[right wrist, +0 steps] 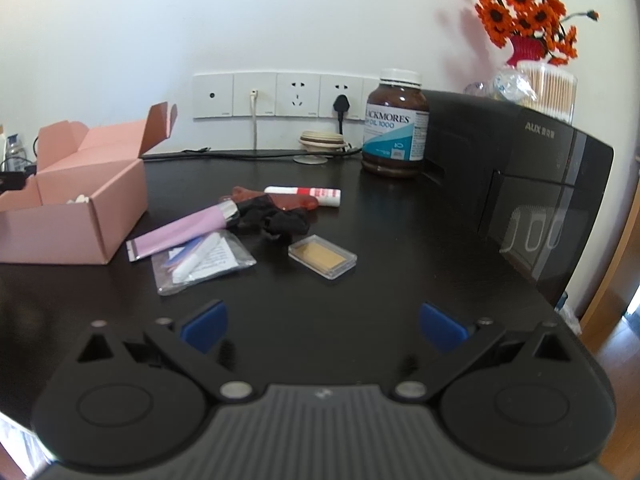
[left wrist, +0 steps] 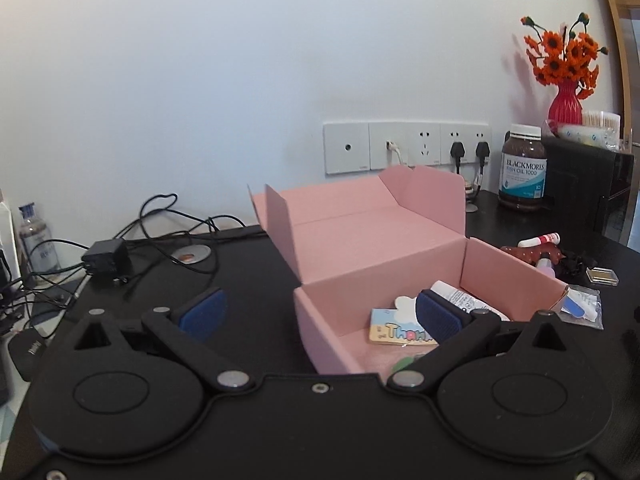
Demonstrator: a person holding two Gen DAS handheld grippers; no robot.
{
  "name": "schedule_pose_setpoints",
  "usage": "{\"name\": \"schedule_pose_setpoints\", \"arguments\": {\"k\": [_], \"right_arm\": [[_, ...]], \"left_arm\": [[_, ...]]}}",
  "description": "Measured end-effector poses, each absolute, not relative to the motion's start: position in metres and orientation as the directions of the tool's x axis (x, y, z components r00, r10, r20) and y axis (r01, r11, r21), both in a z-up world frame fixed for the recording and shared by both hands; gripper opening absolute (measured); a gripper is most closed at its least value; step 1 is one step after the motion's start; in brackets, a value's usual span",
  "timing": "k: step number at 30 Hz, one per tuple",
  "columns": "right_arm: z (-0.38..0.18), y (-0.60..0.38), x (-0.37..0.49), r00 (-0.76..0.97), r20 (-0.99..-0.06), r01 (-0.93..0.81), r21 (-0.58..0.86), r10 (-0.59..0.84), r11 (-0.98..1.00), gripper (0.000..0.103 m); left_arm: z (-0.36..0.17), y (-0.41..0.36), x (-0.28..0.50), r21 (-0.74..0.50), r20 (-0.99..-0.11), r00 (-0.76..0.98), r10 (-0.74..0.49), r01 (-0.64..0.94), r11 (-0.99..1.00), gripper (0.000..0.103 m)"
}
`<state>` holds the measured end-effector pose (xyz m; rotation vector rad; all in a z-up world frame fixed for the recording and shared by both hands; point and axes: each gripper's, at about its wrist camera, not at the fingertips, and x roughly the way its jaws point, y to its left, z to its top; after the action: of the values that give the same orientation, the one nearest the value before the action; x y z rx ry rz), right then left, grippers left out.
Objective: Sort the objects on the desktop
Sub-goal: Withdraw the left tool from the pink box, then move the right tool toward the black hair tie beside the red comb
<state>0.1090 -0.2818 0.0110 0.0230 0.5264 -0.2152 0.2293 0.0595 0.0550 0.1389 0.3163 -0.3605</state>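
An open pink cardboard box (left wrist: 384,256) (right wrist: 96,208) stands on the black desk. Inside lie a "Thank" card (left wrist: 394,330) and a white tube (left wrist: 466,302). My left gripper (left wrist: 320,314) hangs open at the box's near wall, one pad outside on the left, the other over the inside. My right gripper (right wrist: 322,326) is open and empty above bare desk. Ahead of it lie a clear plastic bag (right wrist: 204,262), a pink tube (right wrist: 188,226), a clear case with a gold card (right wrist: 322,256), black fabric (right wrist: 276,216), a brown-red item (right wrist: 294,202) and a red-white stick (right wrist: 304,194).
A brown supplement bottle (right wrist: 396,124) and a black appliance (right wrist: 520,184) stand at the right, with a red vase of orange flowers (left wrist: 566,80) behind. Wall sockets (left wrist: 408,146) line the back. Cables and a black adapter (left wrist: 106,258) crowd the left of the desk.
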Motion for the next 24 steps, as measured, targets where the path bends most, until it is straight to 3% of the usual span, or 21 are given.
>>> {"name": "schedule_pose_setpoints", "arguments": {"k": [14, 24], "right_arm": [[0.016, -0.285, 0.134, 0.793, -0.594, 0.196, 0.039, -0.135, 0.98, 0.102], [0.026, -0.273, 0.14, 0.842, -0.539, 0.113, 0.121, -0.031, 0.986, 0.102]], "left_arm": [[0.047, 0.068, 0.215, 0.115, -0.272, 0.892, -0.36, 0.402, 0.909, 0.103], [0.046, 0.066, 0.214, 0.126, -0.272, 0.892, -0.361, 0.405, 0.906, 0.103]]}}
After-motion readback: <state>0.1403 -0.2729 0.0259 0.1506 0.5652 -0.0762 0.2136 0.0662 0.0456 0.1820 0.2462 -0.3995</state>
